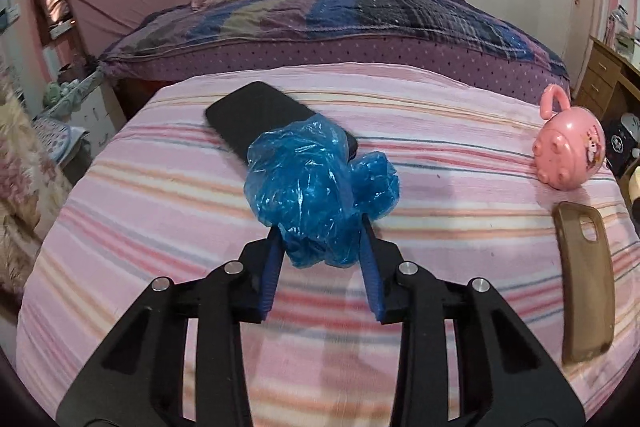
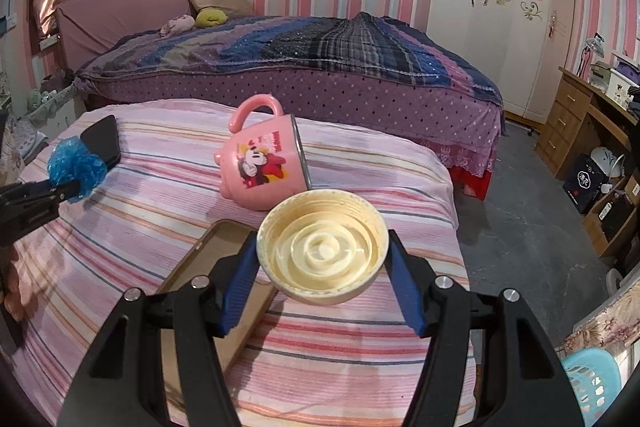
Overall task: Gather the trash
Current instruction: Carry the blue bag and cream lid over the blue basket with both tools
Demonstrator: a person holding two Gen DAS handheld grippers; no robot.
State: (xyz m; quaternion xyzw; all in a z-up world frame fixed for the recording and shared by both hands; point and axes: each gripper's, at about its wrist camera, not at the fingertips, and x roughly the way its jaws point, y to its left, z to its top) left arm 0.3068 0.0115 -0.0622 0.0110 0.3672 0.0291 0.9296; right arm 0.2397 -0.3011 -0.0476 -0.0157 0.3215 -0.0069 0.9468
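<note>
A crumpled blue plastic bag (image 1: pixel 316 183) sits between the blue pads of my left gripper (image 1: pixel 322 231), which is shut on it just above the pink striped cloth. The right wrist view catches the same blue plastic bag (image 2: pixel 76 167) at the far left, held by the left gripper (image 2: pixel 68 189). My right gripper (image 2: pixel 322 255) is shut on a cream plastic lid (image 2: pixel 322 247), its hollow ribbed side facing the camera, held above the cloth.
A black phone (image 1: pixel 256 115) lies just behind the bag. A pink mug (image 2: pixel 264 163) lies on its side near a brown phone case (image 1: pixel 584 283). The striped cloth (image 1: pixel 440 187) drops off at the right to a grey floor (image 2: pixel 528 227). A purple bed stands behind.
</note>
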